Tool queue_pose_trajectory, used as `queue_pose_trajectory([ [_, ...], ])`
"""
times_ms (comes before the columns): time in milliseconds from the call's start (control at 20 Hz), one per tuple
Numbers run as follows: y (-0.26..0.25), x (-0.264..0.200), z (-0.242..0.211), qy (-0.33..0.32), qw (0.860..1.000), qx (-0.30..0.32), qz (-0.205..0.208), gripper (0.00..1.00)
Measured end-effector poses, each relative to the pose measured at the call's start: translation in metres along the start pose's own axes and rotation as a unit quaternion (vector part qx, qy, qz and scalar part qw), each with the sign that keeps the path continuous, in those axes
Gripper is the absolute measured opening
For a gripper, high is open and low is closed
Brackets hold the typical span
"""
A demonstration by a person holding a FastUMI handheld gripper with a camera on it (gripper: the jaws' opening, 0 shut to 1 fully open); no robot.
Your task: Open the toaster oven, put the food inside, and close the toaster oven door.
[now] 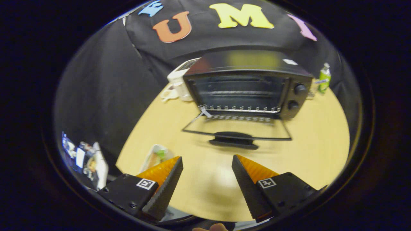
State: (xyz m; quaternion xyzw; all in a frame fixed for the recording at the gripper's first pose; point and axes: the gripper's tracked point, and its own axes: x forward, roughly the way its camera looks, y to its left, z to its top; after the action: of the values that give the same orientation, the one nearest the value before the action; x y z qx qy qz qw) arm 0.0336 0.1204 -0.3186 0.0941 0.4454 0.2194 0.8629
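Note:
A black toaster oven (247, 85) stands at the far side of the wooden table (314, 147). Its glass door (237, 130) is folded down flat toward me, handle (233, 140) at the near edge, and the dark cavity with a wire rack (239, 109) is exposed. A wrapped food item (156, 155), pale with green and orange, lies on the table just beyond my left finger. My gripper (207, 158) hovers above the table in front of the door, open, with nothing between its fingers.
A white appliance (179, 80) and a small white item (168, 93) stand left of the oven. A green bottle (324, 78) stands behind its right side. Past the table's left edge sits a cluttered pile (85, 160).

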Motion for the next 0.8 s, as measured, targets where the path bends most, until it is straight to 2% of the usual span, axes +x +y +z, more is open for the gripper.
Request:
queue_pose_trajectory([
  [100,0.022,0.000,-0.005,0.040,0.997,0.050,0.047,1.00],
  [200,0.043,0.005,-0.014,0.085,0.986,0.113,0.085,0.99],
  [350,0.066,0.023,-0.029,0.141,0.969,0.167,0.115,0.98],
  [600,0.078,0.059,-0.055,0.178,0.964,0.170,0.104,0.94],
  [800,0.087,0.075,-0.063,0.195,0.960,0.173,0.106,0.82],
])
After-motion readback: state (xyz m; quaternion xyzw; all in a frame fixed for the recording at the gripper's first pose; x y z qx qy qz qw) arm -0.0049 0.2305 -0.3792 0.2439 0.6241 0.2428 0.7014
